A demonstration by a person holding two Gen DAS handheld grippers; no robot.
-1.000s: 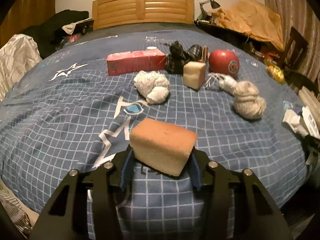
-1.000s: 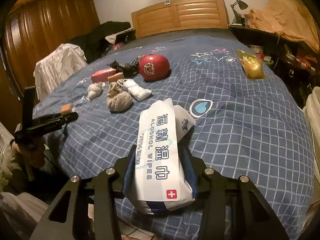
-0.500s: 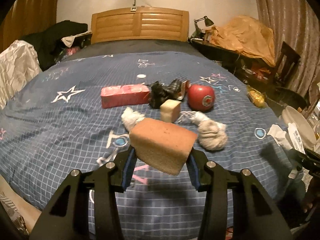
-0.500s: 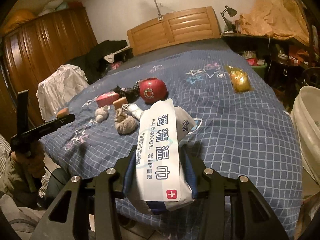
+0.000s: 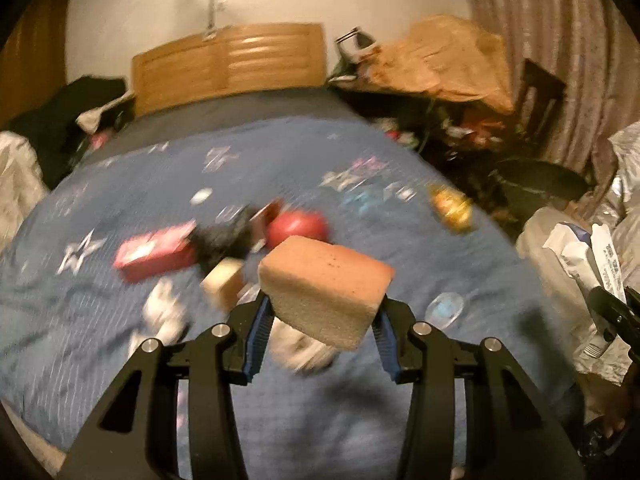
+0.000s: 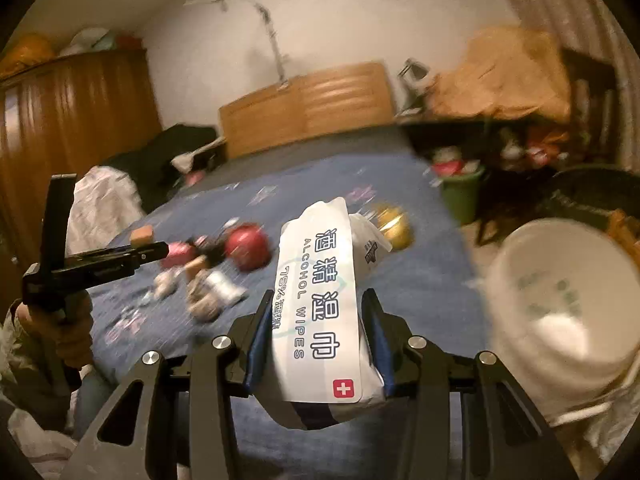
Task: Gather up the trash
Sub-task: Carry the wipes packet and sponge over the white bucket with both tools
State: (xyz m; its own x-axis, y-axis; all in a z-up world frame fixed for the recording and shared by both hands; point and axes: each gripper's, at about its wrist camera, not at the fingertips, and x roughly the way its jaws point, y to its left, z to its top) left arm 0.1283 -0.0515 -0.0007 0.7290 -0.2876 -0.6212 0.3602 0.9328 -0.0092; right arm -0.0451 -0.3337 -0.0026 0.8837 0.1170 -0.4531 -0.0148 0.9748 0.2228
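Carrying stage: sponge was clamped in left gripper, wipes pack in right gripper; white bin sat at 3 o'clock. Nothing binned; bed clutter remained.

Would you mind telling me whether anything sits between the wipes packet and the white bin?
Nothing visible does: the wipes packet, clamped in the right gripper, is off the bed, and the white bin gapes open just beside it.

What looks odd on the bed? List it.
Household clutter lies across the blue bedspread: a red box, a red ball, a dark crumpled heap and pale wads. Blur hides detail. Nothing looks spilled.
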